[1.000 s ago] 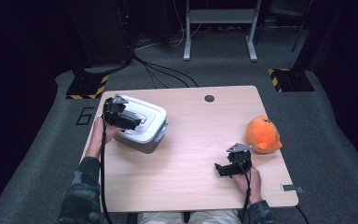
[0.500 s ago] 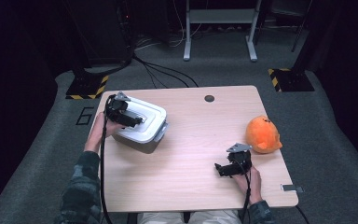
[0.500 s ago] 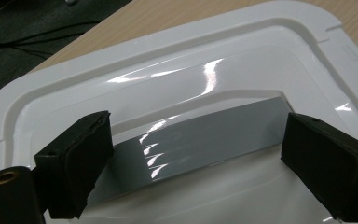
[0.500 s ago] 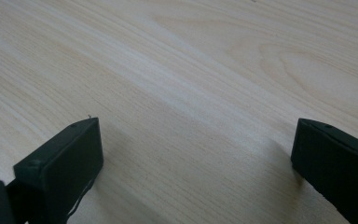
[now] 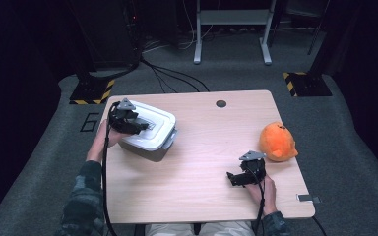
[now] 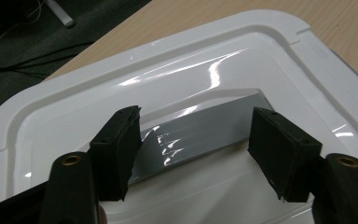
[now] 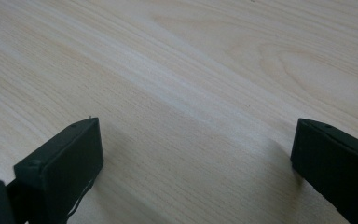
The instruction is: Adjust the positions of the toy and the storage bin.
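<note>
My left claw (image 6: 193,154) hung spread wide over the white box (image 5: 147,132) at the left side of the bench (image 5: 202,196). The grey handle (image 6: 200,133) lay between its jaws. I think I was about to pinch that handle and lift the shiny, smooth lid (image 6: 270,60). My right claw (image 7: 191,168) sat spread and empty on pale wood, near the soft orange toy (image 5: 277,141).

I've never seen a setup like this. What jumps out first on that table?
The bright orange plush toy near the table's right edge. Then the white lidded box at the left, where the left gripper hangs open over the lid's grey handle. The right gripper sits open over bare wood.
</note>
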The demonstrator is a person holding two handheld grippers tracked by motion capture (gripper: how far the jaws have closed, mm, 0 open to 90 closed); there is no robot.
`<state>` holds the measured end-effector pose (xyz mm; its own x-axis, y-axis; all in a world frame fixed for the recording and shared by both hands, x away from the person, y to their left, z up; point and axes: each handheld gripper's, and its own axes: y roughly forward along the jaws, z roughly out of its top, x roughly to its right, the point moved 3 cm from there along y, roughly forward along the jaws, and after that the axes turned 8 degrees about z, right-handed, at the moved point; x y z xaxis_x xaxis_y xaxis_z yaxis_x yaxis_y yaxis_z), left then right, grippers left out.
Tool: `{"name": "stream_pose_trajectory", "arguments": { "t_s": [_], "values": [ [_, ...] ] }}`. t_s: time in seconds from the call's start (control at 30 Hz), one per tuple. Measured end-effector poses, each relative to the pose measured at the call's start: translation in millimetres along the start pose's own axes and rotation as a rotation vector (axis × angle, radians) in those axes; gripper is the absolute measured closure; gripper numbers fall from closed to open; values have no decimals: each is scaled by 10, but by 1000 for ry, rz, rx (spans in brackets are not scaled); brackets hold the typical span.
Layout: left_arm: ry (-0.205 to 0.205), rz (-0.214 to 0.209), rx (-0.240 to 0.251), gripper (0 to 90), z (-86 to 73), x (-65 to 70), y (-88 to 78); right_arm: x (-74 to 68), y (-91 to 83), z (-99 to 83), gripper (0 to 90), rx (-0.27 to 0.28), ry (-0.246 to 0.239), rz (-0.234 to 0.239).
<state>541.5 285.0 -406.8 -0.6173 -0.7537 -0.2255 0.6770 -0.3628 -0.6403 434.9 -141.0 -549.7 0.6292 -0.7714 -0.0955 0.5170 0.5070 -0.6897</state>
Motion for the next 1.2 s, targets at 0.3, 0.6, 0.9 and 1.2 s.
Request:
{"name": "stream_pose_trajectory", "arguments": {
  "t_s": [0.3,0.6,0.9,1.2],
  "values": [
    [24,-6,-52,205,38,-54,71,0,-1,0,15,0,-1,0],
    [22,-94,-13,140,25,-120,158,0,-1,-1,15,0,0,0],
    [-3,-134,23,225,-19,-91,137,0,-2,-2,17,0,0,0],
    [18,-151,-21,372,22,26,68,0,-5,-2,19,-1,3,-4]
  ]
}}
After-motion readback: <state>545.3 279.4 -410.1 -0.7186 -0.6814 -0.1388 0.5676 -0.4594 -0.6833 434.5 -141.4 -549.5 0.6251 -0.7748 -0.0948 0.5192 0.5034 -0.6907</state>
